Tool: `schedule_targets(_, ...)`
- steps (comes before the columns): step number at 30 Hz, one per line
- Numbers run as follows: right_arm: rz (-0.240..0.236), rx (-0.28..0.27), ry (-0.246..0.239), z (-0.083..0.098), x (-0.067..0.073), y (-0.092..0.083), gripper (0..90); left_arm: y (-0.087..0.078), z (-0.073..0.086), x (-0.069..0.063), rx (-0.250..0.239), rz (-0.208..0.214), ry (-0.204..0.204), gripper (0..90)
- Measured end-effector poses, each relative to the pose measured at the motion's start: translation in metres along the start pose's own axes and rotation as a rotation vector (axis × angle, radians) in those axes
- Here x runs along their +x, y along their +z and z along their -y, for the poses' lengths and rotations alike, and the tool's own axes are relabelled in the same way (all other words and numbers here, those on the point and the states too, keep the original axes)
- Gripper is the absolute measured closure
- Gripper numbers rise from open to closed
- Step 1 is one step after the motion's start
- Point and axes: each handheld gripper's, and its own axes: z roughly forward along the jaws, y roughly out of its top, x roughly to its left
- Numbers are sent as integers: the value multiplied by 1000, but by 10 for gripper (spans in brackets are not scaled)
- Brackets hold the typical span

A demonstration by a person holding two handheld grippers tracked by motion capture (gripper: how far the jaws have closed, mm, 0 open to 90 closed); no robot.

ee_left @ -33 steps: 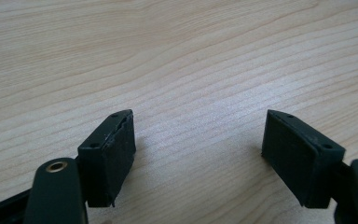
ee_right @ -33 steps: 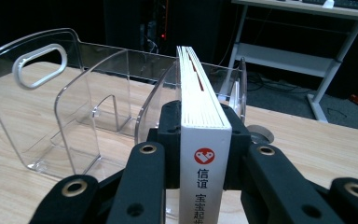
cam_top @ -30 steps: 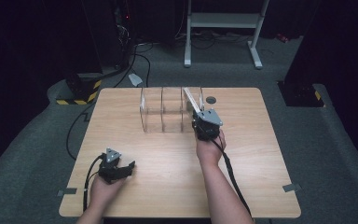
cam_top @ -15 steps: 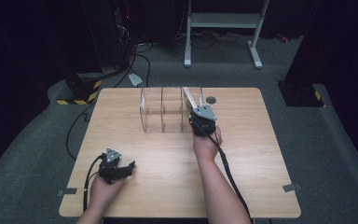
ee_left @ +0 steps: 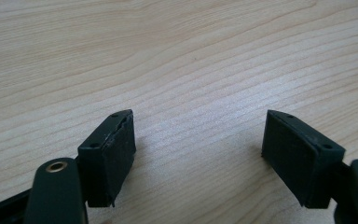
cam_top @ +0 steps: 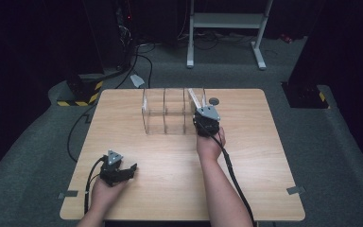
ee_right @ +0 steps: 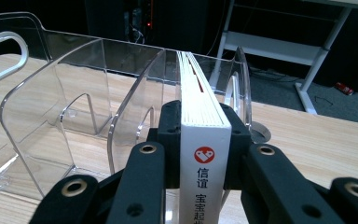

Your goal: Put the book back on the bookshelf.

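Bare tabletop (ee_left: 191,60) lies between spread left tongs (ee_left: 198,154); right tongs (ee_right: 200,140) pinch a white book (ee_right: 200,112).

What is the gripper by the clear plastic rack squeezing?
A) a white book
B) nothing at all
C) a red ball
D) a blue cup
A: in the right gripper view the right gripper has both black jaws pressed against a thin white book with a red logo on its spine, held upright at the end slot of the clear rack.
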Motion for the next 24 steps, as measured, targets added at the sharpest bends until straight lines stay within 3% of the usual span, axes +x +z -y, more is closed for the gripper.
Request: schedule_targets(24,-20,64,63,28,-1,-15,732,-2,1,0,0,0,1,257)
